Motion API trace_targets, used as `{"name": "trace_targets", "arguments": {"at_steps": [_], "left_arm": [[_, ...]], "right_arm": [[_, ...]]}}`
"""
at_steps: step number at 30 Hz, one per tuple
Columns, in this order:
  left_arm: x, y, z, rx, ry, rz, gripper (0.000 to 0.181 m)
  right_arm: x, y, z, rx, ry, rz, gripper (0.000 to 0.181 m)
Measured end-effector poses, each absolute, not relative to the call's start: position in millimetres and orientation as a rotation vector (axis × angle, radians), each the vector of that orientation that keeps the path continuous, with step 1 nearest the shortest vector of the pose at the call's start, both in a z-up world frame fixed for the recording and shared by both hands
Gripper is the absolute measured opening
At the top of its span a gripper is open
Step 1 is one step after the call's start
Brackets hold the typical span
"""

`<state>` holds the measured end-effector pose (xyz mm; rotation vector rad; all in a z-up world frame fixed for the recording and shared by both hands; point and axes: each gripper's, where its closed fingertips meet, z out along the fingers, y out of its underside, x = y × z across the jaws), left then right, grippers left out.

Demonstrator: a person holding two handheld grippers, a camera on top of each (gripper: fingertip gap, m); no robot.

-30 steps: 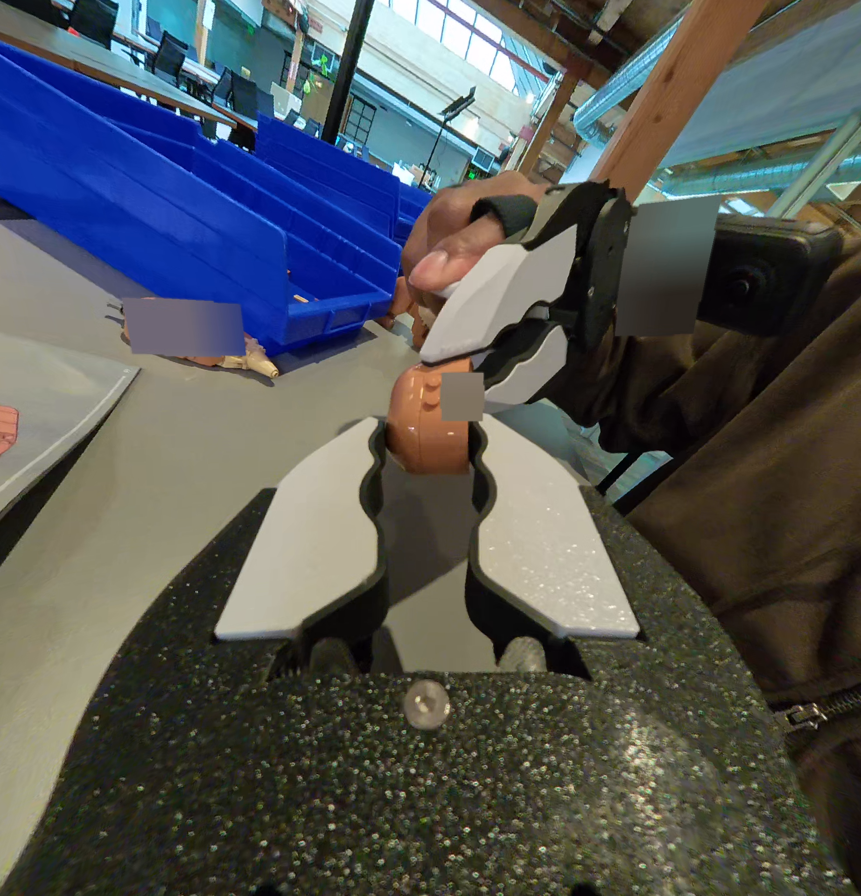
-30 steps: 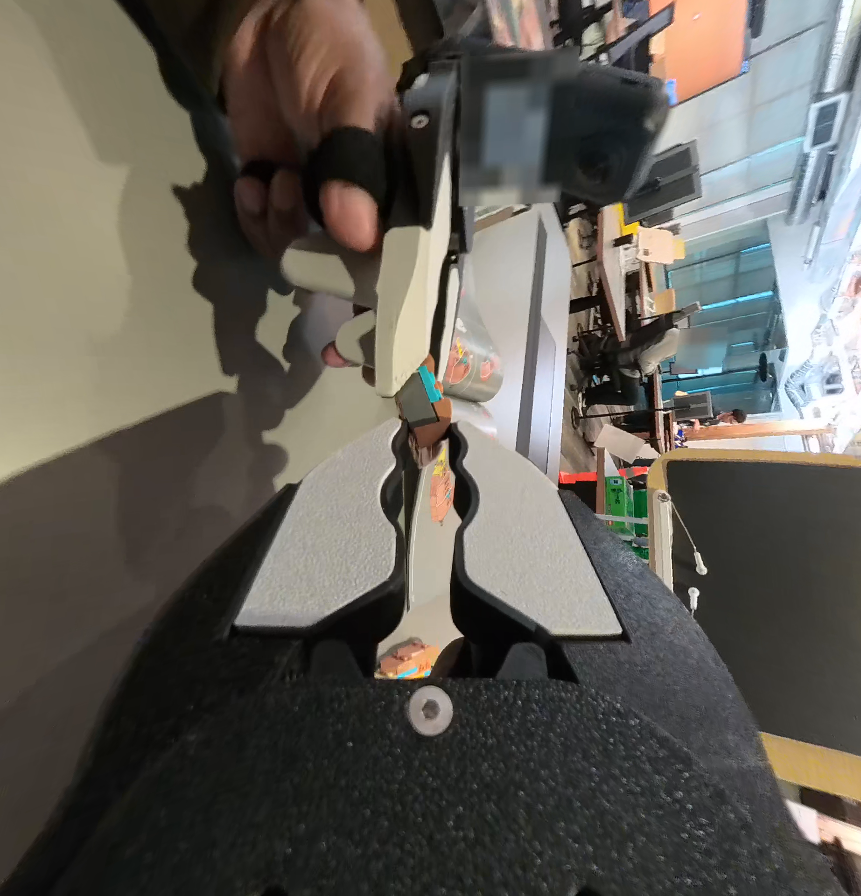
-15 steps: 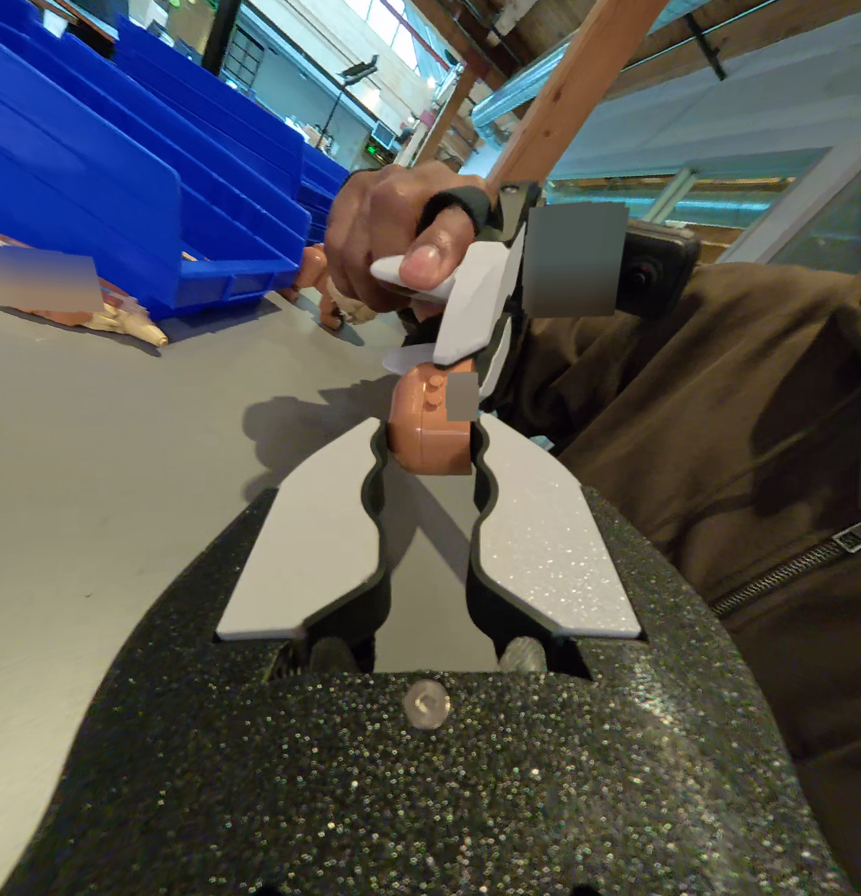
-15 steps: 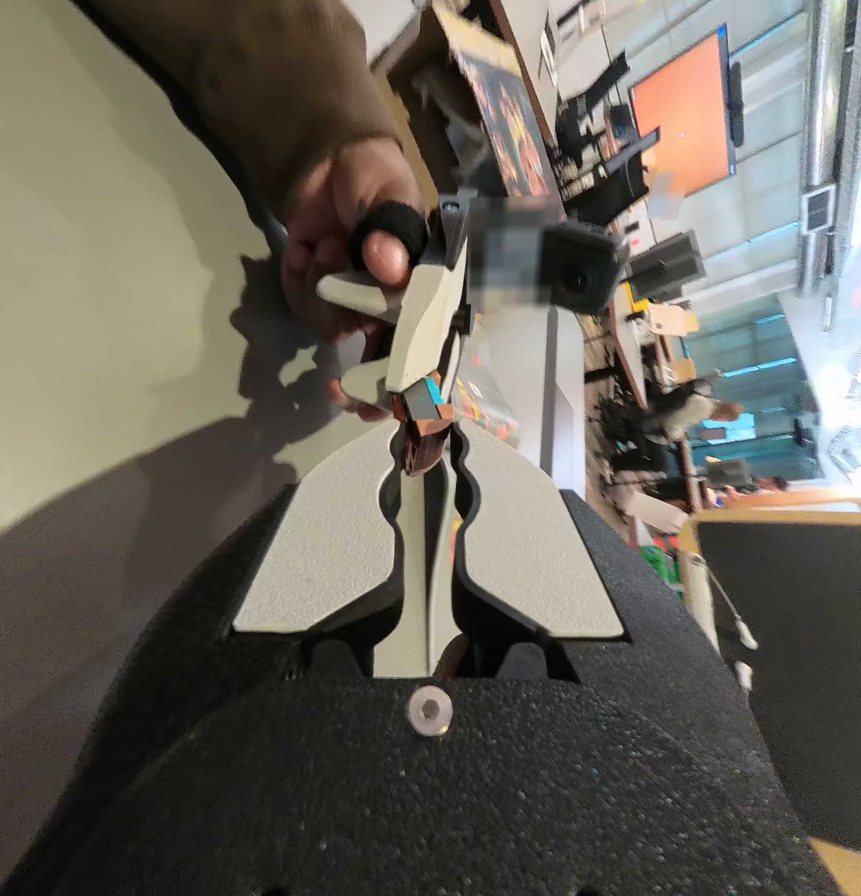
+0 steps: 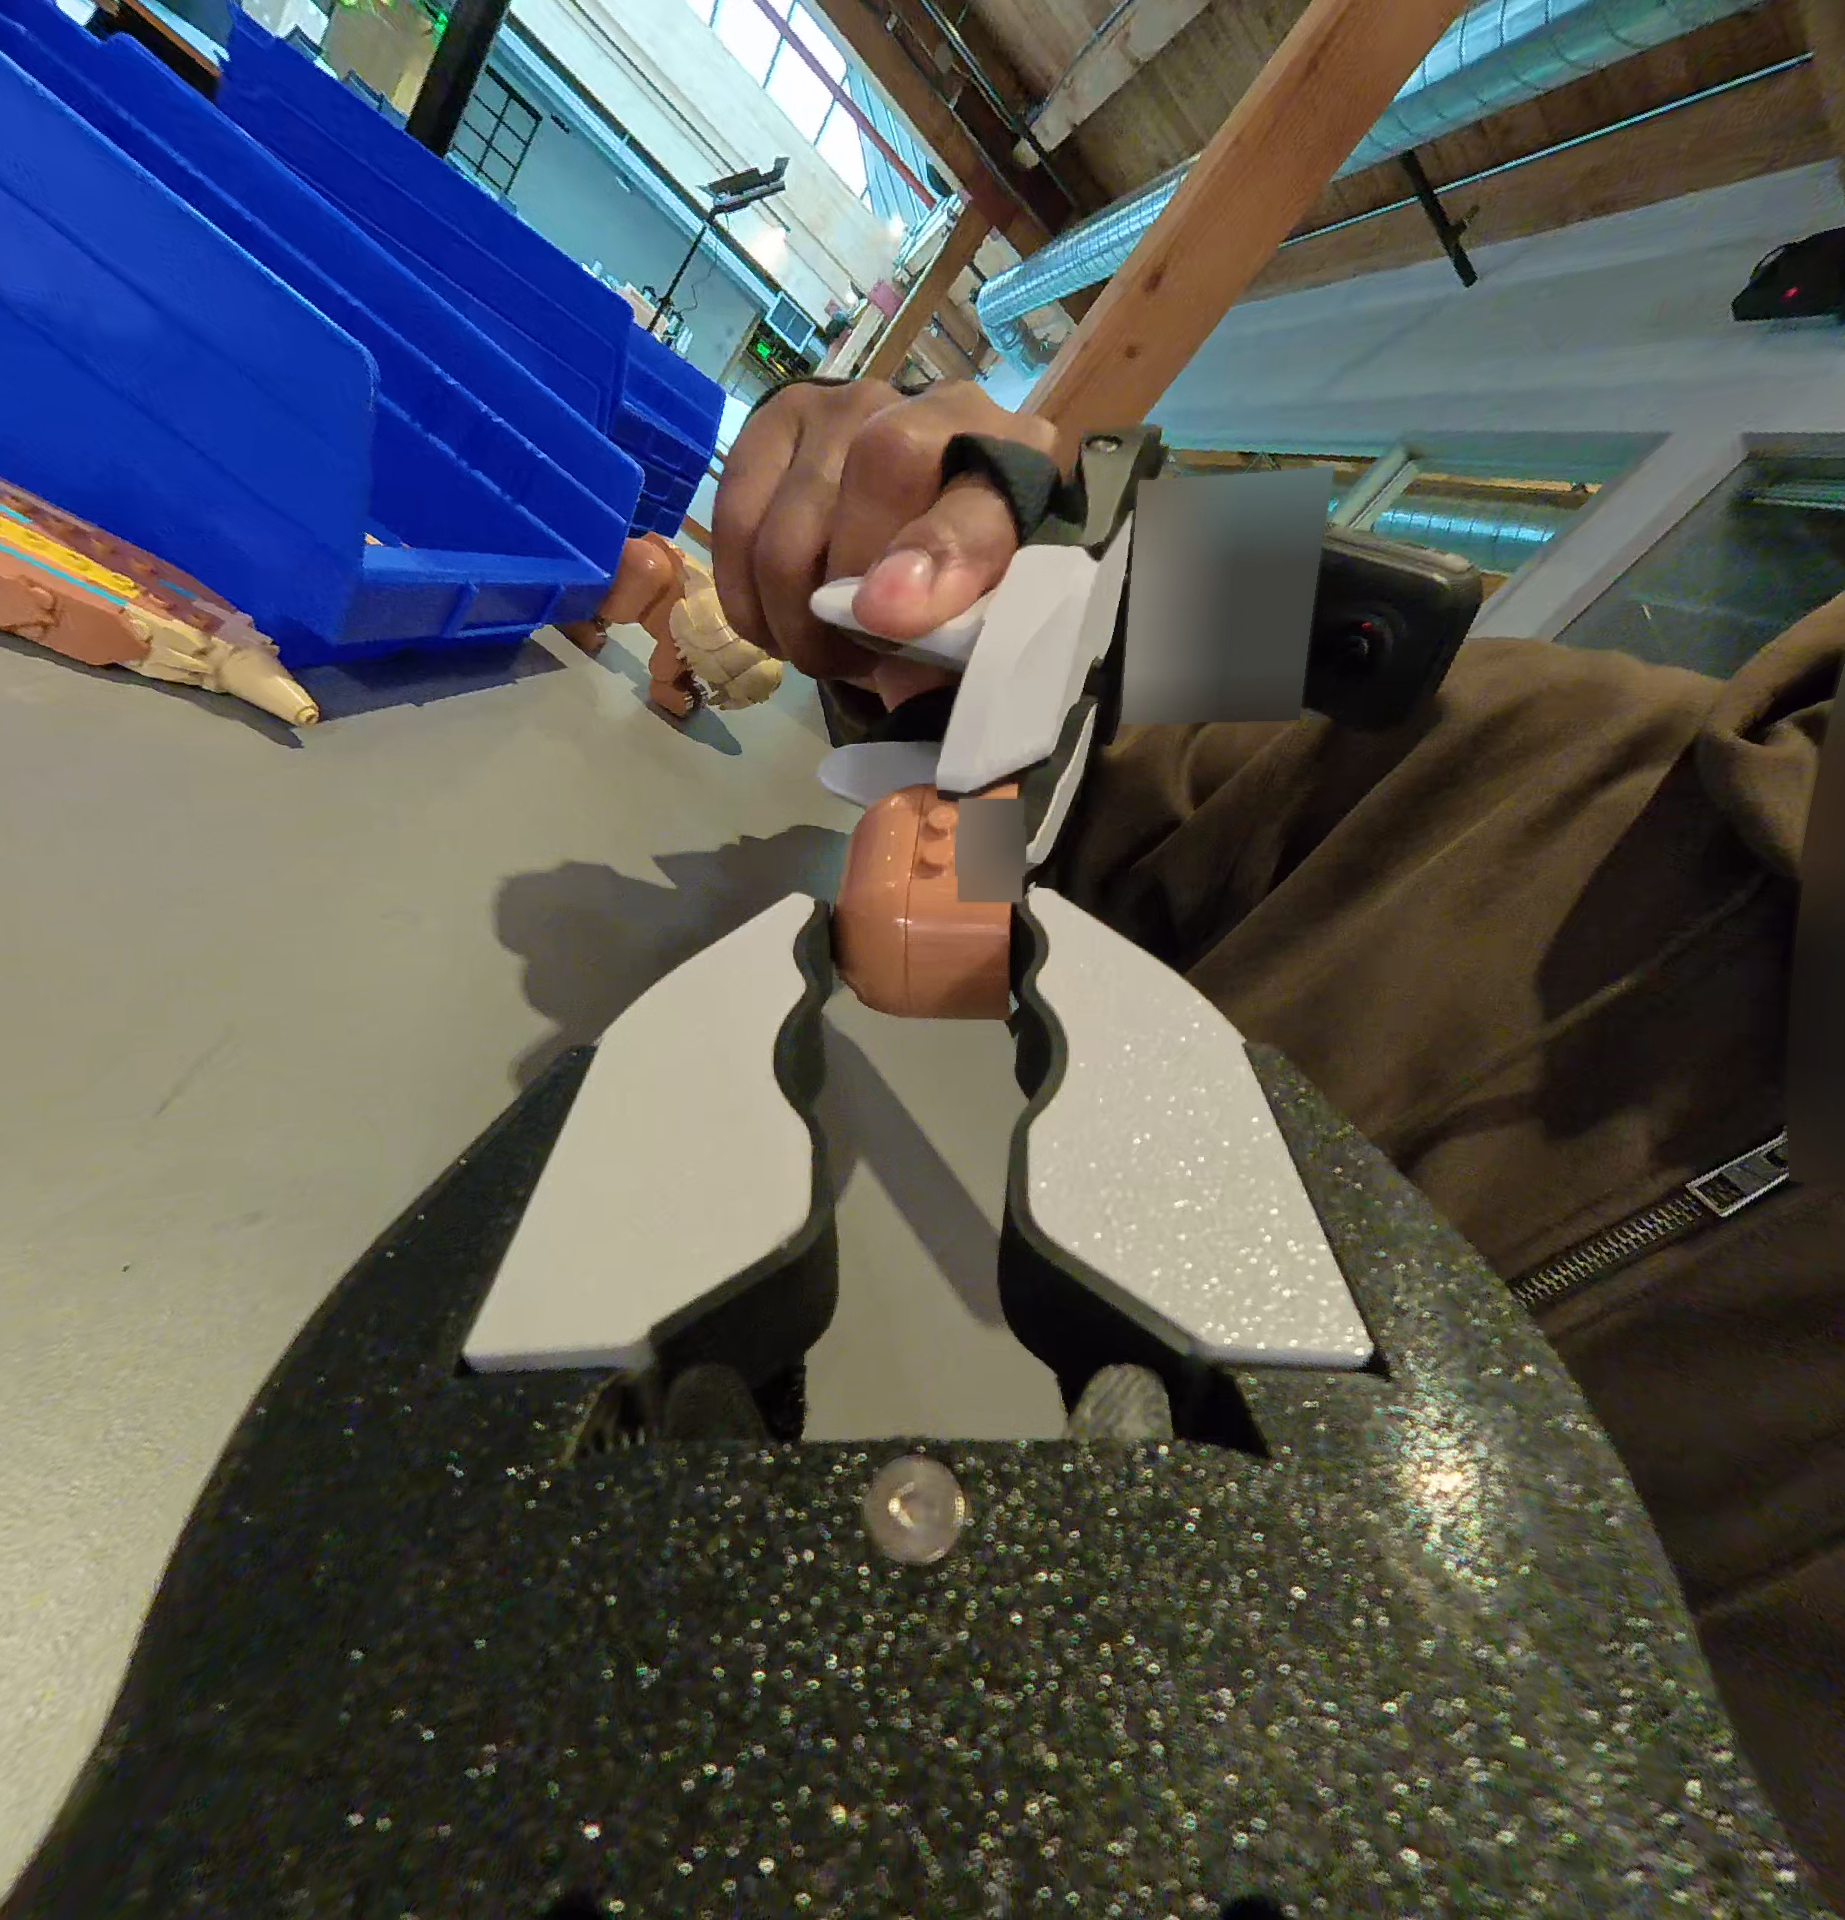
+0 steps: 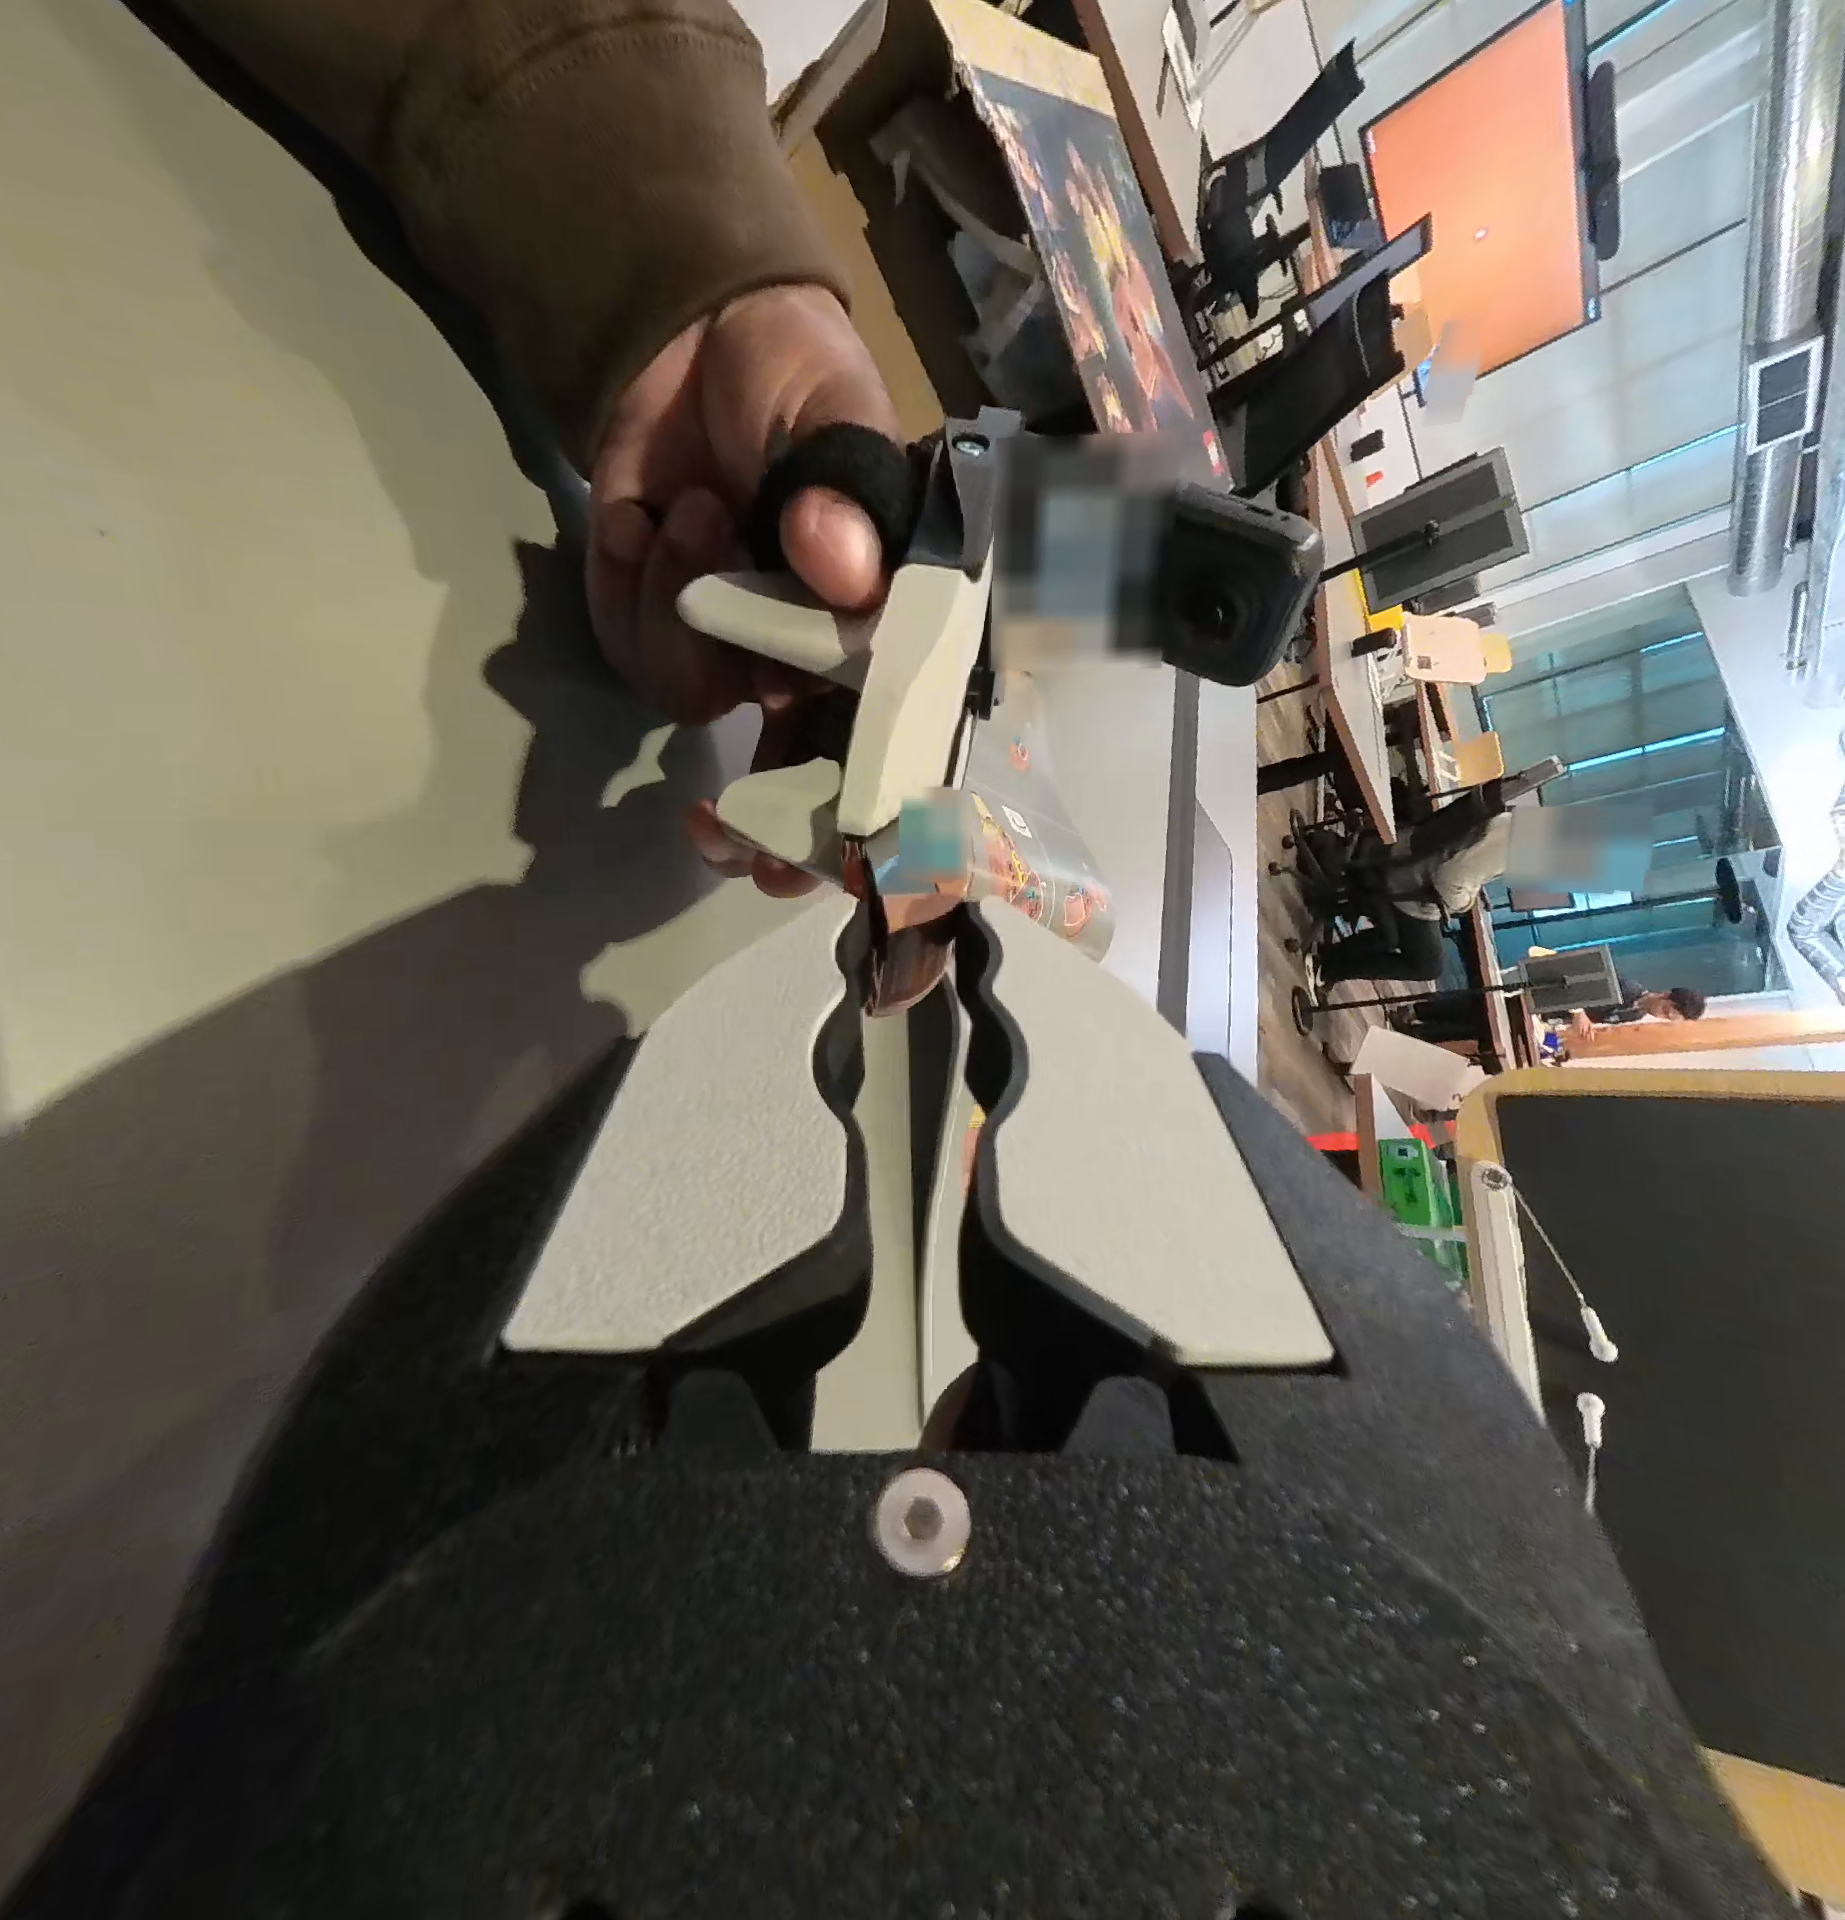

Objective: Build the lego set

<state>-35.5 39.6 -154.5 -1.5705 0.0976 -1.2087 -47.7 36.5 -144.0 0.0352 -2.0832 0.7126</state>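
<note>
The left gripper [image 5: 923,940] was clamped on a rounded brown lego piece [image 5: 918,935], its fingers [image 5: 679,1143] pressing the piece's two sides at the tips. The right gripper [image 6: 910,961] met it from the far side, its own fingers [image 6: 731,1164] closed on the same piece [image 6: 902,961], seen there edge-on. Both were held above the grey table [image 5: 222,987]. Beyond the left fingertips a hand [image 5: 845,540] worked the right gripper's handle. Farther left stood blue bins [image 5: 274,416], with a built lego section [image 5: 118,623] and a small brown and tan figure [image 5: 700,634] beside them.
</note>
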Motion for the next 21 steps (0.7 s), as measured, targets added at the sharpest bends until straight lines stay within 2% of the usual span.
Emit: {"name": "trace_targets", "arguments": {"at_steps": [10,12,14,17,21], "left_arm": [[-39.0,41.7,-152.2,-1.545,0.061,-1.22,0.033],[-40.7,41.6,-150.8,-1.532,0.047,-1.232,0.033],[-40.4,41.5,-151.0,-1.532,0.048,-1.236,0.033],[-38.1,40.6,-150.9,-1.532,0.052,-1.264,0.033],[-35.8,39.2,-150.5,-1.53,0.068,-1.28,0.033]], "right_arm": [[-51.5,38.6,-141.7,-0.011,-2.014,0.733,0.017],[-52.5,38.7,-144.5,-0.011,-1.999,0.711,0.028],[-52.9,37.8,-143.9,-0.003,-1.966,0.71,0.029],[-52.2,36.4,-140.4,-0.003,-1.94,0.74,0.02],[-49.7,34.9,-139.5,-0.048,-1.972,0.835,0.017]]}}
